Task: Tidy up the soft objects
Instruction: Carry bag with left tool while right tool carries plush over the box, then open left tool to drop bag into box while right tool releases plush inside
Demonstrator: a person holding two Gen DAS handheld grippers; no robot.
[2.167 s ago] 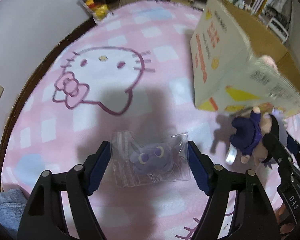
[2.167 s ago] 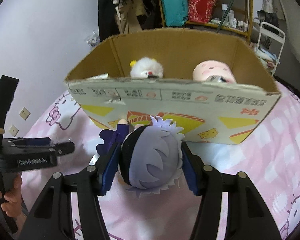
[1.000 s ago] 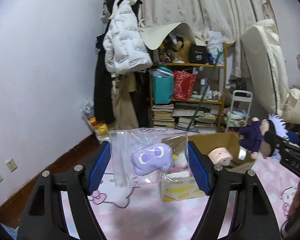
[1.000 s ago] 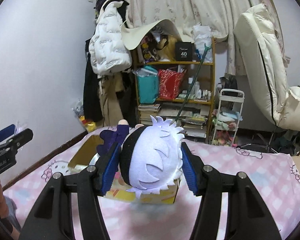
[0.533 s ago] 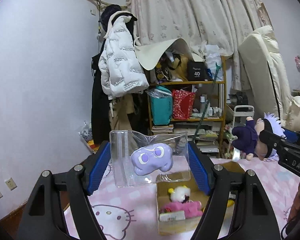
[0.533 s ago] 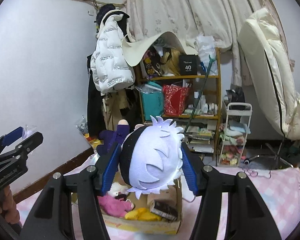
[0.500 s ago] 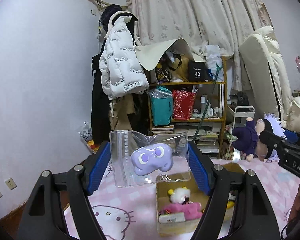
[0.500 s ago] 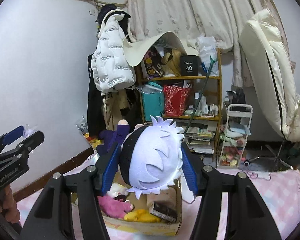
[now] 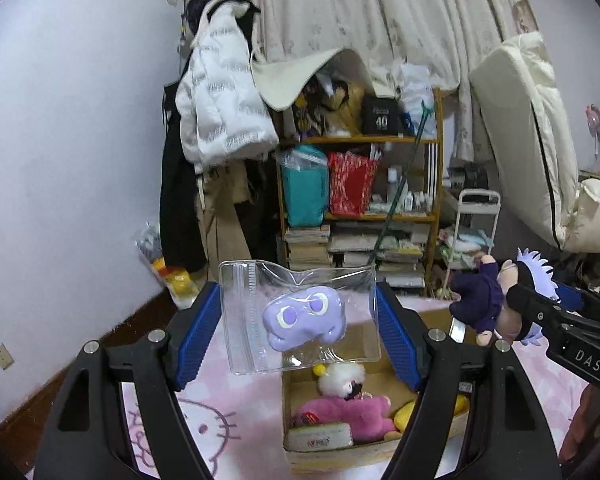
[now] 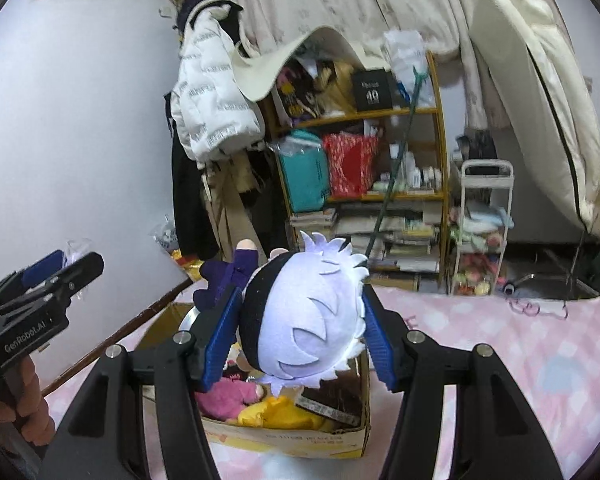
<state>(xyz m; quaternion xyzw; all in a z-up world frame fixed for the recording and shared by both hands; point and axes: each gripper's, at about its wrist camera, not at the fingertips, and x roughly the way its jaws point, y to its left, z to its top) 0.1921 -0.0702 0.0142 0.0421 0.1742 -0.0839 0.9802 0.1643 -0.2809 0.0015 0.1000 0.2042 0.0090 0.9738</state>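
My left gripper (image 9: 298, 332) is shut on a clear zip bag (image 9: 300, 316) with a purple plush inside, held in the air over the open cardboard box (image 9: 324, 458). The box holds a pink plush (image 9: 348, 414), a white fluffy toy (image 9: 342, 376) and yellow items. My right gripper (image 10: 298, 334) is shut on the head of a white-haired doll (image 10: 304, 328) in dark purple clothes, also above the box (image 10: 292, 442). In the left wrist view that doll (image 9: 496, 300) hangs at the right. The left gripper's side (image 10: 40, 292) shows in the right wrist view.
The box sits on a pink checked bedspread (image 9: 228, 432) with cat-face prints. Beyond the bed stand a cluttered wooden shelf (image 9: 360, 208), a white jacket (image 9: 220, 112) hung on the wall, a small white cart (image 9: 476, 232) and an upright cream mattress (image 9: 532, 136).
Both grippers have drifted over the box with their loads still gripped; the box now sits lower and closer in both views, with more of its inside showing.
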